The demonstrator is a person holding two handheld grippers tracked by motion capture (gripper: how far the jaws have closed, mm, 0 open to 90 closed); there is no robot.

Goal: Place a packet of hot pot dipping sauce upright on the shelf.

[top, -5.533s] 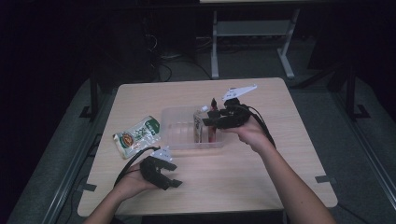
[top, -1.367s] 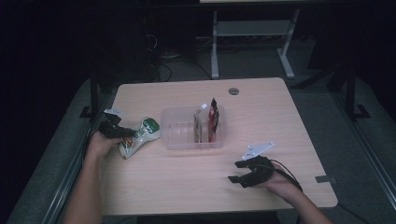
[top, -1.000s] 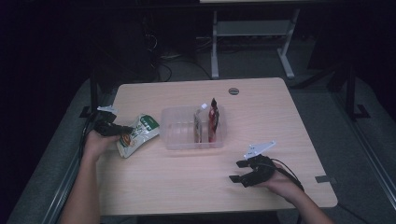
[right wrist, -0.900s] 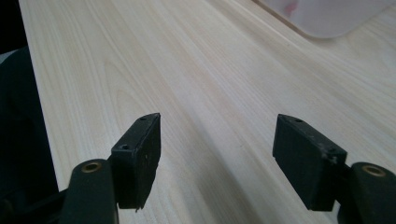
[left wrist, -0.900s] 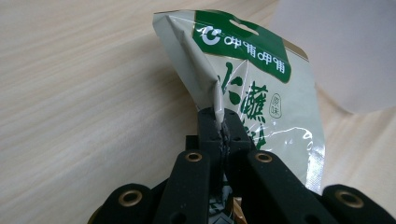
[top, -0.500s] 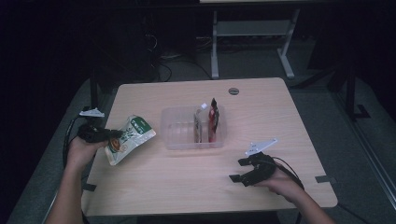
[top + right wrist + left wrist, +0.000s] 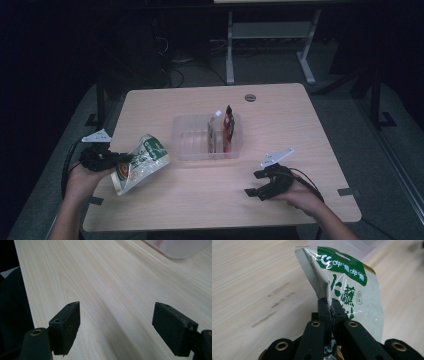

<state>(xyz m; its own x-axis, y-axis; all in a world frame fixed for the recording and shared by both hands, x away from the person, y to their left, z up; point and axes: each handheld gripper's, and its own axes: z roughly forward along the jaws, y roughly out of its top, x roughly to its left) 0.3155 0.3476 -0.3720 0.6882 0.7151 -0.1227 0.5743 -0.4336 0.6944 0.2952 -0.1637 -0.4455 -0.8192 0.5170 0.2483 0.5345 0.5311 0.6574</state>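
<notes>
Now left gripper [image 7: 329, 308] clamped on pouch [image 7: 140, 162] edge, lifted clear for bin [image 7: 187, 142]; right gripper [image 7: 116, 325] apart, empty, waiting on table [image 7: 280, 115].

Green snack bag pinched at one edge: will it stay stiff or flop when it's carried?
Probably flops: the snack bag is thin film, creased where the left gripper pinches its edge. It looks light, since it hangs tilted from that one edge. The glossy film may slip, so a pinch on the seam seems safer.
</notes>
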